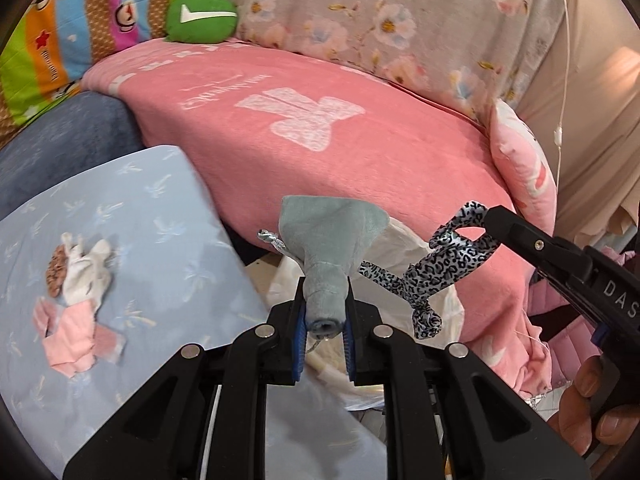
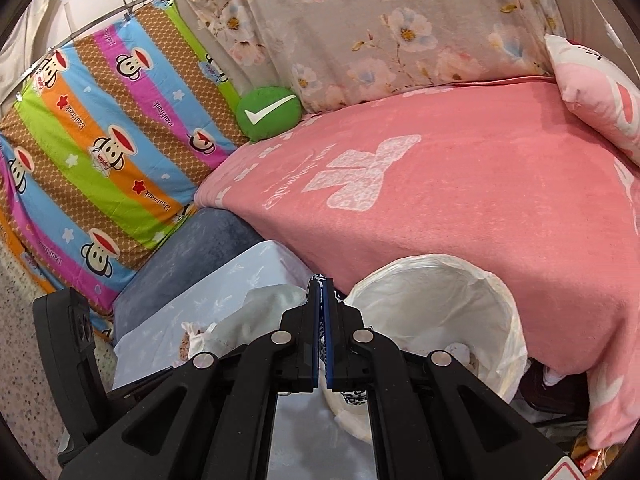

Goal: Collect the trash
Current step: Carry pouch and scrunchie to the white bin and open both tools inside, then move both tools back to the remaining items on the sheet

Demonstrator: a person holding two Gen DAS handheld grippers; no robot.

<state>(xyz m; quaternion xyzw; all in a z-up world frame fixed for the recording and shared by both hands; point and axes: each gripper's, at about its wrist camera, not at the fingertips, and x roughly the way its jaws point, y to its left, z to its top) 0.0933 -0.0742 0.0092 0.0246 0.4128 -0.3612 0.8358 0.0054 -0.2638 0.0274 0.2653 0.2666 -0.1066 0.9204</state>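
My left gripper [image 1: 326,294] is shut on the narrow end of a grey plush scrap [image 1: 328,232], which fans out above the blue pads. To its right, my right gripper [image 1: 486,216] is shut on a leopard-print fabric strip [image 1: 436,268] that hangs down knotted. Both hang over a bin with a white bag liner [image 1: 404,236]. In the right wrist view the right gripper [image 2: 322,284] has its pads pressed together on the strip [image 2: 319,278], with the bin's liner [image 2: 440,268] just to the right. Pink and white scraps [image 1: 80,280] lie on a light blue cloth [image 1: 160,232].
A pink blanket [image 1: 320,140] covers the bed behind the bin, with a green check-mark cushion [image 1: 200,16] and a pink pillow [image 1: 524,160] on it. A striped cartoon sheet [image 2: 100,152] hangs at the left. A hand [image 1: 592,412] holds the right gripper.
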